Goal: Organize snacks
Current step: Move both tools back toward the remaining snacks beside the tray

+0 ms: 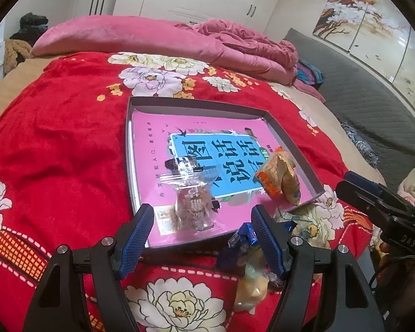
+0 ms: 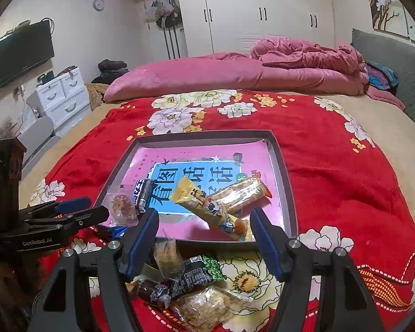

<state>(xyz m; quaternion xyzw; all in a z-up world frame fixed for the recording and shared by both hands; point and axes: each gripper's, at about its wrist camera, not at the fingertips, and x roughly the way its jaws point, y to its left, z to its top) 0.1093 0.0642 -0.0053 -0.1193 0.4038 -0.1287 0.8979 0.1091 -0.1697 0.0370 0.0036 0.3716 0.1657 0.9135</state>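
Observation:
A shallow grey box (image 1: 196,105) (image 2: 285,171) lined with a pink and blue book cover lies on the red floral blanket. In it are a clear packet with a brown pastry (image 1: 193,207) (image 2: 121,204), a dark wrapped bar (image 1: 179,164) (image 2: 144,193), a yellow snack bar (image 2: 207,210) and an orange-ended cracker pack (image 1: 276,174) (image 2: 243,191). My left gripper (image 1: 203,235) is open and empty over the box's near edge, the pastry packet between its fingers. My right gripper (image 2: 204,235) is open and empty, above a pile of loose snacks (image 2: 185,285) in front of the box.
A blue wrapper (image 1: 243,238) and a pale yellow packet (image 1: 251,287) lie on the blanket by the left gripper. The right gripper shows in the left wrist view (image 1: 373,199); the left one in the right wrist view (image 2: 63,215). Pink bedding (image 2: 262,72) lies behind.

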